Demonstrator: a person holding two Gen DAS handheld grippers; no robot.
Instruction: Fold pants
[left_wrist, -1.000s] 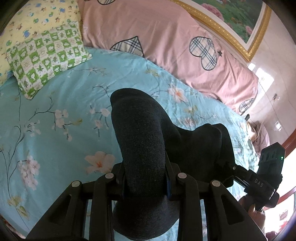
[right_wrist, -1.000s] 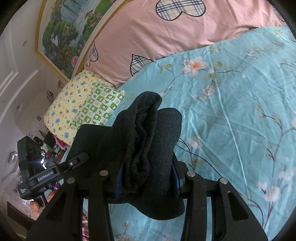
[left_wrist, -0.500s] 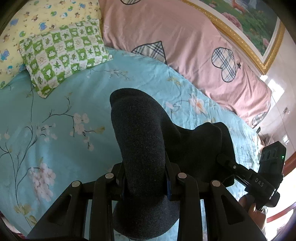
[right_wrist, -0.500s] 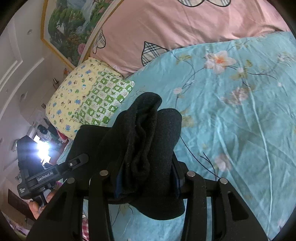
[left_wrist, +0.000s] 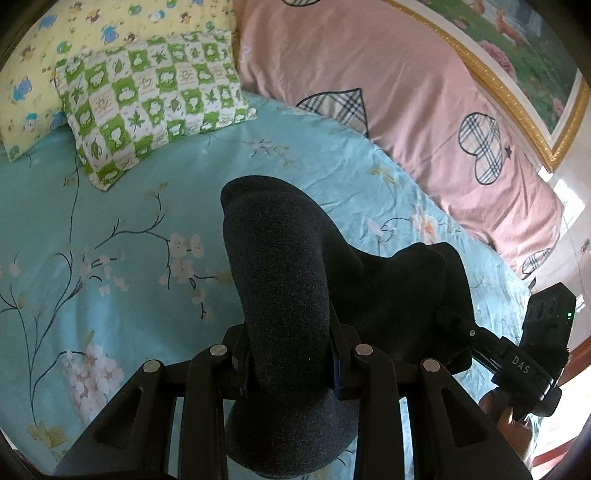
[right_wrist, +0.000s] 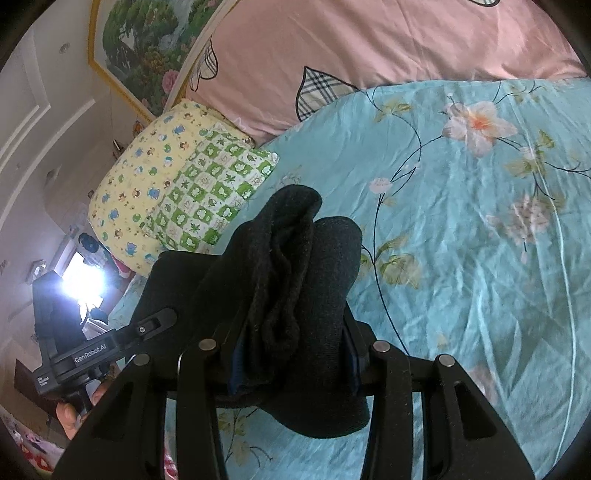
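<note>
Each camera sits just behind its own fingers, close above the bed (left_wrist: 110, 229), looking along them toward the head edge. The left view faces the green checked pillow (left_wrist: 147, 96); the right view sees that pillow (right_wrist: 218, 192) at its left. Both share the pink quilt (left_wrist: 369, 66) and, probably, the same framed painting (right_wrist: 147, 48).

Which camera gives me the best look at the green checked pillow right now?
Left wrist view: the green checked pillow lies almost fully visible, unobstructed, on the bed. The right wrist view shows it smaller, its lower edge hidden behind the pants.
</note>
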